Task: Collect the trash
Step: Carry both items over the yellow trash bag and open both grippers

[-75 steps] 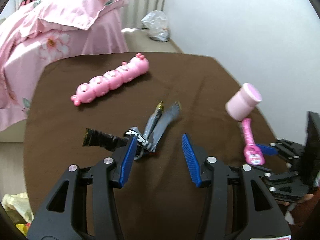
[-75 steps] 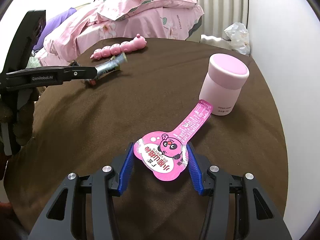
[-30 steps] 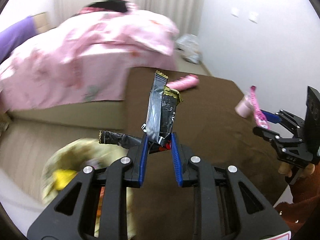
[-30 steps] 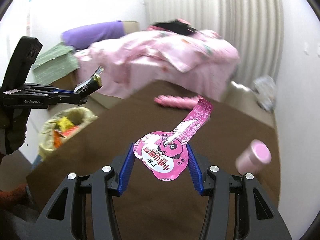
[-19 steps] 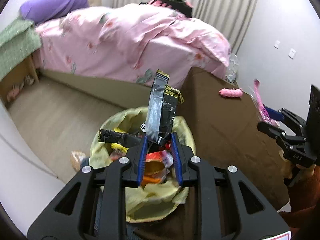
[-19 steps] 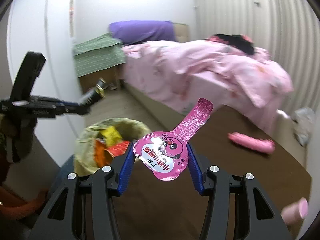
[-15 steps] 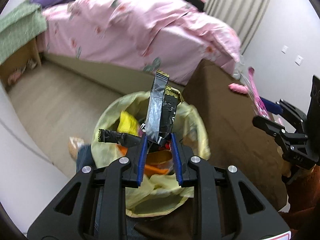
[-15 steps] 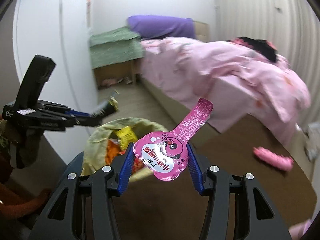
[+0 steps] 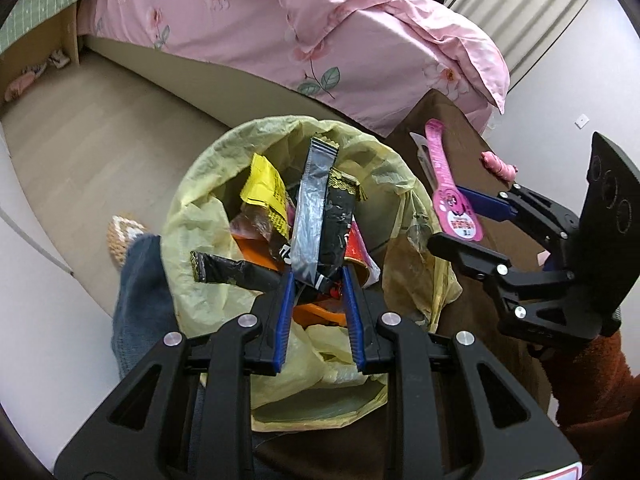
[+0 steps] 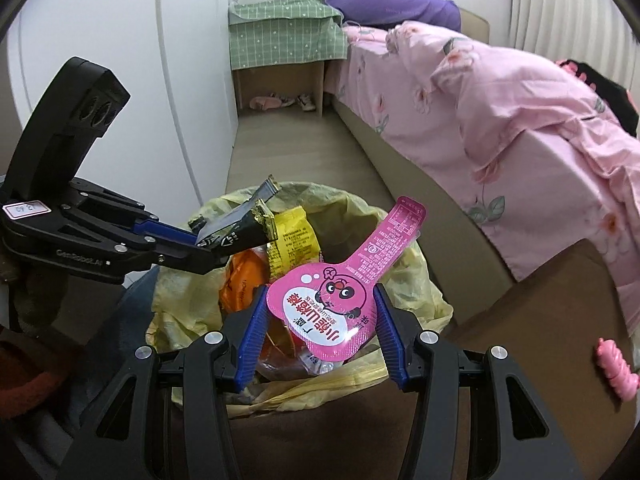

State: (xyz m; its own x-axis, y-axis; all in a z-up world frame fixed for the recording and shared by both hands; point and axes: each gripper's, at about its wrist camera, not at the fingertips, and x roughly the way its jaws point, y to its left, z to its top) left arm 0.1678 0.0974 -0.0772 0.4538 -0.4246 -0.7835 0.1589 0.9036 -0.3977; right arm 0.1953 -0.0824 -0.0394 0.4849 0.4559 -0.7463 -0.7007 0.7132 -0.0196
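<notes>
My left gripper (image 9: 318,276) is shut on a bunch of black and silver snack wrappers (image 9: 320,216) and holds them over the open yellow trash bag (image 9: 200,172). It also shows in the right wrist view (image 10: 208,246) with the wrappers (image 10: 244,220). My right gripper (image 10: 320,300) is shut on a pink panda-print wrapper (image 10: 332,292) above the same trash bag (image 10: 404,280), which holds yellow and orange packets. In the left wrist view the right gripper (image 9: 460,216) holds the pink wrapper (image 9: 448,188) at the bag's right rim.
A brown table (image 10: 540,312) stands right of the bag with a pink toy (image 10: 616,364) on it. A bed with a pink floral quilt (image 10: 500,92) runs behind. A green-covered nightstand (image 10: 280,36) stands at the back. A person's leg in blue cloth (image 9: 136,280) is left of the bag.
Both grippers have moved closer over the trash bag with their wrappers still held. The bag now fills the middle of both views.
</notes>
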